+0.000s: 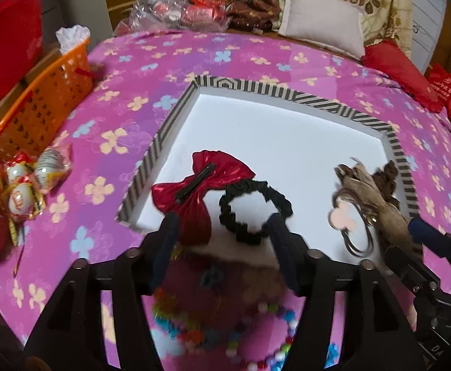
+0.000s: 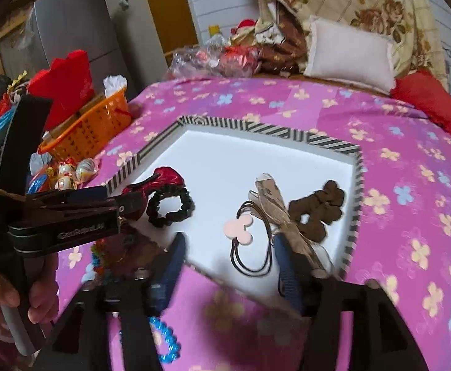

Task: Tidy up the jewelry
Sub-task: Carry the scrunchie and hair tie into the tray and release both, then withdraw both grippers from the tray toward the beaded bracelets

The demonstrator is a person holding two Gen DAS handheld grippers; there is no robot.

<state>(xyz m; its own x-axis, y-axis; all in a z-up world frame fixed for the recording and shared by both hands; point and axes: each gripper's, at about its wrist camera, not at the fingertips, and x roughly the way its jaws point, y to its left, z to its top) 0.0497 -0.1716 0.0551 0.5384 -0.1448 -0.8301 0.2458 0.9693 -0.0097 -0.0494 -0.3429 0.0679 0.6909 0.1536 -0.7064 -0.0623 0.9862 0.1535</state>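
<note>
A white tray with a striped rim (image 1: 176,114) (image 2: 356,185) lies on the pink flowered bed. In it lie a red bow clip (image 1: 200,185) (image 2: 166,177), a black scrunchie (image 1: 254,207) (image 2: 169,205), a pink flower hair tie (image 1: 344,219) (image 2: 239,228), a tan ribbon piece (image 2: 271,198) and a brown scrunchie (image 1: 386,176) (image 2: 318,210). My left gripper (image 1: 222,232) (image 2: 132,204) is open over the tray's near left edge, empty. My right gripper (image 2: 230,256) is open around the flower hair tie's cords, not gripping.
A colourful bead string (image 1: 225,334) and a furry item lie on the bed below the left gripper; a blue bead bracelet (image 2: 166,340) lies nearby. An orange basket (image 1: 40,105) (image 2: 92,126) and wrapped sweets (image 1: 24,182) sit left. Pillows (image 2: 349,52) are at the back.
</note>
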